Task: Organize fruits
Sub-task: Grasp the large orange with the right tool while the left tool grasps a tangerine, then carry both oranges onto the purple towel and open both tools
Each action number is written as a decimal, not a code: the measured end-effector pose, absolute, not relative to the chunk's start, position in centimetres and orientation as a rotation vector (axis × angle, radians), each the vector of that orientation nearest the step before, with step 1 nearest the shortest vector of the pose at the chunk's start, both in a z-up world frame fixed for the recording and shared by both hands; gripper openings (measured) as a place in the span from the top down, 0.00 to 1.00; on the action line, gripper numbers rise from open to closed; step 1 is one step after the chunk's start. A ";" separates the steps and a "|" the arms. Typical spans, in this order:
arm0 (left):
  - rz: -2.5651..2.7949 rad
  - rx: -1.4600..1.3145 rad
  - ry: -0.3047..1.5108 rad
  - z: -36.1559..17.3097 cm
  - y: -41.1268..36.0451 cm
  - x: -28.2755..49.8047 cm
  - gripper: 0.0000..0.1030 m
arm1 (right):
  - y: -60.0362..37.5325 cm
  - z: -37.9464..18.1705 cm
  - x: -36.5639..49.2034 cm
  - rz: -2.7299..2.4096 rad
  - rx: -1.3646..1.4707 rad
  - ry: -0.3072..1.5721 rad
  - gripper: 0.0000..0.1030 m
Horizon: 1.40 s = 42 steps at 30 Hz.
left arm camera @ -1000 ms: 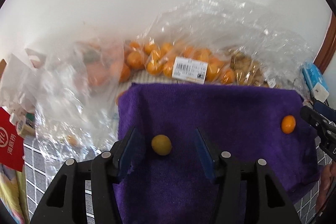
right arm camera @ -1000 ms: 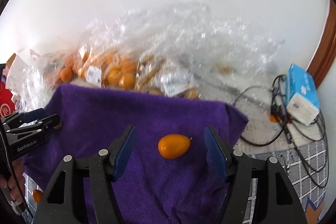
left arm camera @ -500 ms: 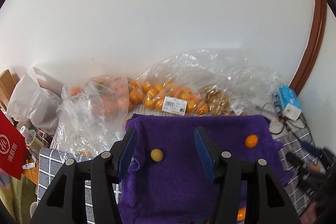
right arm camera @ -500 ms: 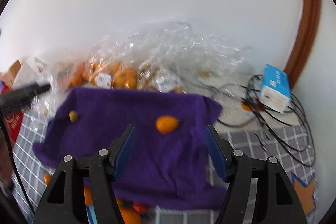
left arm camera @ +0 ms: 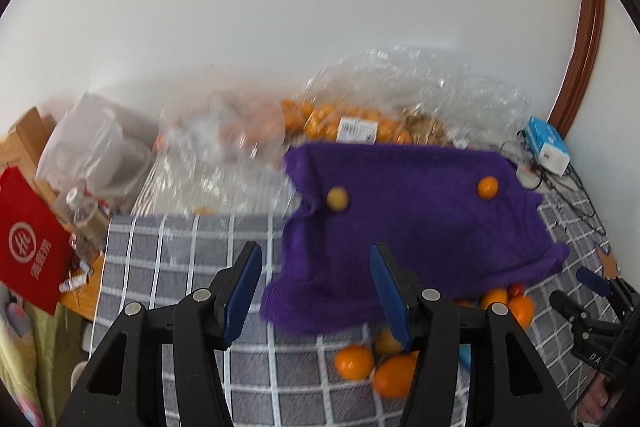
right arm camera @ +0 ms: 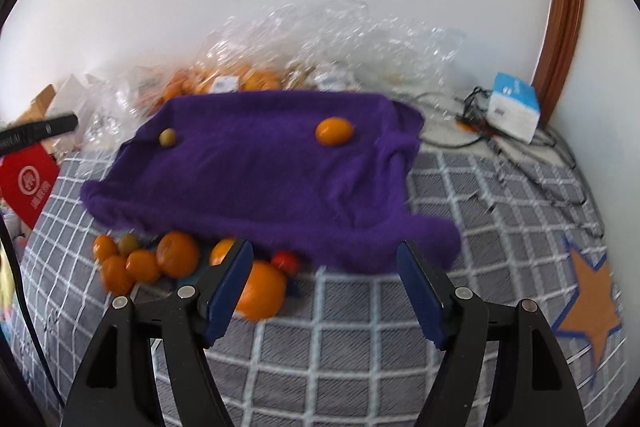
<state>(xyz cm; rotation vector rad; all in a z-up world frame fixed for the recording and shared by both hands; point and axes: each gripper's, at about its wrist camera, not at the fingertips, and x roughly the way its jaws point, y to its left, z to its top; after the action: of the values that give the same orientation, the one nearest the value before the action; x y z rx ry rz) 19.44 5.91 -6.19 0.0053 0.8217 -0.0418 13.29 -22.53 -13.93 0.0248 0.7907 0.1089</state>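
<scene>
The table (right arm camera: pixel 460 187) in its grey checked cover is now showing far more of itself in both wrist views than 1 second ago, because both grippers are pulling back from the purple towel (right arm camera: pixel 260 179) spread at its far side. That retreat suggests 2 placements are finished: a yellowish kumquat (left arm camera: pixel 337 197) is lying at the towel's left and an orange kumquat (right arm camera: pixel 334 131) at its right, well apart, each sitting where a gripper was hovering a second ago.

Behind the towel, clear plastic bags (left arm camera: pixel 360 123) of more orange fruit are leaning against the wall. A loose pile of fruits (right arm camera: pixel 160 261) is waiting at the towel's near edge, and it is probably the next source.

The left gripper (left arm camera: pixel 316 291) is holding nothing, its jaws standing at a middling gap. The right gripper (right arm camera: pixel 326 293) is also empty and its jaws are opening wider, likely readying for the large orange (right arm camera: pixel 262 291) just beyond its left finger.

Cables (right arm camera: pixel 520 155) and a blue-and-white box (right arm camera: pixel 514 107) are cluttering the far right; a red bag (left arm camera: pixel 28 243) is sitting at the left. The towel's drooping near edge is partly covering the pile.
</scene>
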 end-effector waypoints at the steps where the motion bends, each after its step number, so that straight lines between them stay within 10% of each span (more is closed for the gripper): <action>1: -0.032 0.008 0.838 -7.1 6.3 18.8 0.47 | -22.2 -14.3 12.9 0.120 0.025 0.793 0.29; 10: 0.010 -0.133 0.931 -12.5 10.0 14.2 0.47 | -19.3 -16.8 11.4 0.185 -0.033 0.776 0.31; 21: -0.009 -0.092 0.910 -13.1 7.3 12.9 0.47 | -19.1 -19.5 14.6 0.197 -0.044 0.848 0.62; 42: 0.006 -0.133 0.957 -14.0 7.3 13.5 0.71 | -22.7 -19.7 8.9 0.210 -0.069 0.842 0.62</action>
<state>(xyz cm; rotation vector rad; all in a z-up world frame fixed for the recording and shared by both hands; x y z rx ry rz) 13.52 7.25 -14.02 -0.1328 0.9572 0.0059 8.90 -22.70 -19.68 -0.0689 0.8419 0.2100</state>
